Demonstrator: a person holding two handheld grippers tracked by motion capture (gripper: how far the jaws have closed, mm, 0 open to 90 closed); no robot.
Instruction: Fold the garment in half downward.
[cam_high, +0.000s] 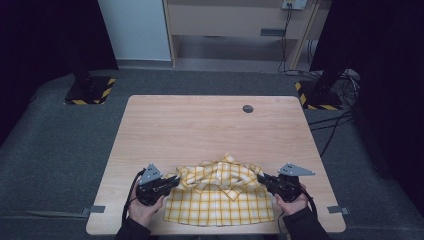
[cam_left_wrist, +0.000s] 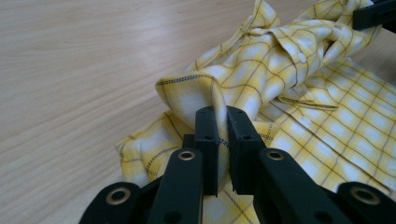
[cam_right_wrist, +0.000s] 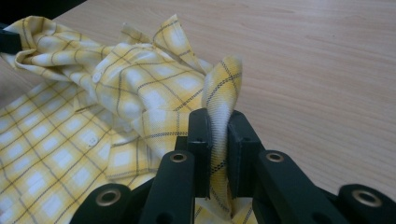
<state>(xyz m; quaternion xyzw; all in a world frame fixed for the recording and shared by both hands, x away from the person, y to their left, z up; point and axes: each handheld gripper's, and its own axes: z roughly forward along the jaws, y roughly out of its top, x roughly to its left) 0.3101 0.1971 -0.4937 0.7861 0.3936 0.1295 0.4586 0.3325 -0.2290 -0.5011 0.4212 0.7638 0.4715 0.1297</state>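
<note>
Wooden table (cam_high: 200, 125): both tools pinching yellow shirt (cam_high: 220, 195).

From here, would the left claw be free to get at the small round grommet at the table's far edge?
Probably not: the left claw is shut on the yellow plaid shirt, though bare table lies before the grommet.

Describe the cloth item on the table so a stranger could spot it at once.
On the light wooden table, look at the near edge, between the left gripper and right gripper. The yellow-and-white checked shirt lies there, its lower part flat, its upper part bunched where both grippers pinch it.
</note>
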